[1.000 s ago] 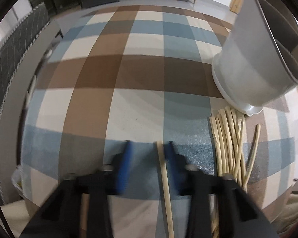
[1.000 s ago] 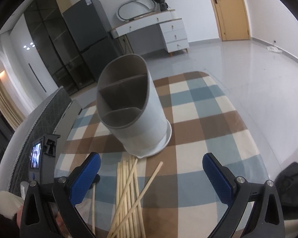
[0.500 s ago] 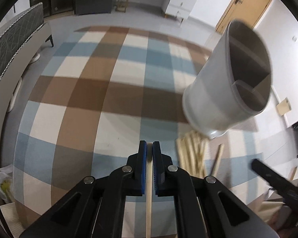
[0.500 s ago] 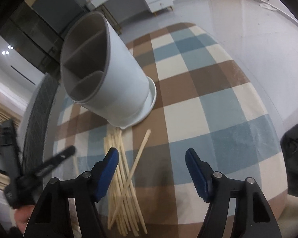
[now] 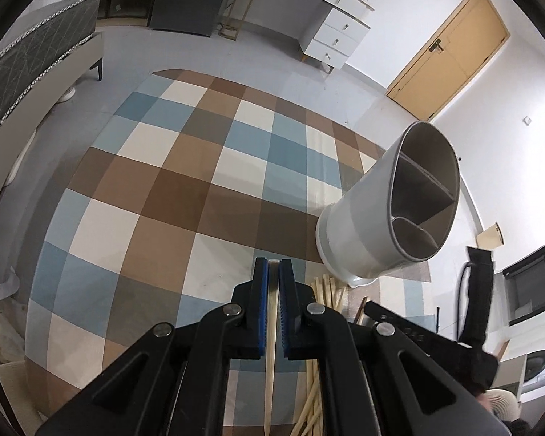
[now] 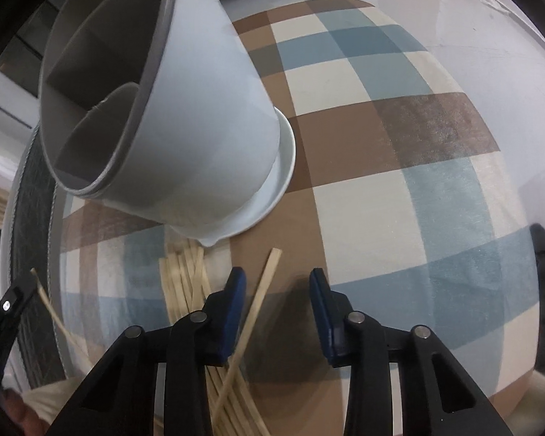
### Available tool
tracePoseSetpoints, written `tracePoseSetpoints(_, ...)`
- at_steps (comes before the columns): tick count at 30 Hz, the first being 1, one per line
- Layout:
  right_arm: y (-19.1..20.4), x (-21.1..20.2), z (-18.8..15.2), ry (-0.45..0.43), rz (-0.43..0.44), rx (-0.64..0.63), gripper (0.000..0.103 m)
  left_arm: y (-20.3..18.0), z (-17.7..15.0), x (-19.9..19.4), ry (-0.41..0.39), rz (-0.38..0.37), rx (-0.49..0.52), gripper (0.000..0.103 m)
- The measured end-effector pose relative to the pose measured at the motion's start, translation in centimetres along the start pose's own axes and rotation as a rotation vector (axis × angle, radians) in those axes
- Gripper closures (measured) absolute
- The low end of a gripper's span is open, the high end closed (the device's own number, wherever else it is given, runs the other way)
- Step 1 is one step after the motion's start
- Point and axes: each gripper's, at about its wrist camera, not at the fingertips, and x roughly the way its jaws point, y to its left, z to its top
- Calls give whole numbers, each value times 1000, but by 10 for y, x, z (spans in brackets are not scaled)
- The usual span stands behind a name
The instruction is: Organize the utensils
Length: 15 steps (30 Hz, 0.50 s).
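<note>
Chopsticks are the job. My left gripper (image 5: pixel 273 276) has its jaws clamped on one chopstick (image 5: pixel 270 348), lifted clear of the checked tabletop (image 5: pixel 170 196) just beside the grey holder (image 5: pixel 359 232). My right gripper (image 6: pixel 277 290) has its jaws apart, a loose chopstick (image 6: pixel 261 290) between them, not pressed; the bundle (image 6: pixel 185 276) lies against the holder's (image 6: pixel 200 116) base. Risk, as I judge it: the loose stick crosses the bundle lower down, so closing here may drag neighbours or pinch it askew; my held stick may pivot in so thin a grip. A second ago the left jaws were open astride that stick on the cloth, and the right jaws stood wide, higher; they have just been closing.
</note>
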Motion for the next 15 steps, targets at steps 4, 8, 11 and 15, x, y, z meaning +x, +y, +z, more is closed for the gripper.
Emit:
tracePoseSetpoints(4, 22, 5, -10, -44, -108, -84, 69, 0, 2, -7, -21, -20, -5, 102)
tracePoseSetpoints(8, 28, 8, -19, -113, -172, -88, 93, 0, 3, -12, -35, -29, -1, 102)
tracePoseSetpoints(11, 20, 8, -24, -123, -127, -69, 98, 0, 4, -12, -32, -28, -4, 102)
tracePoseSetpoints(15, 4, -11, -30, -175, -56, -66, 98, -3, 2, -15, -37, -28, 8, 102)
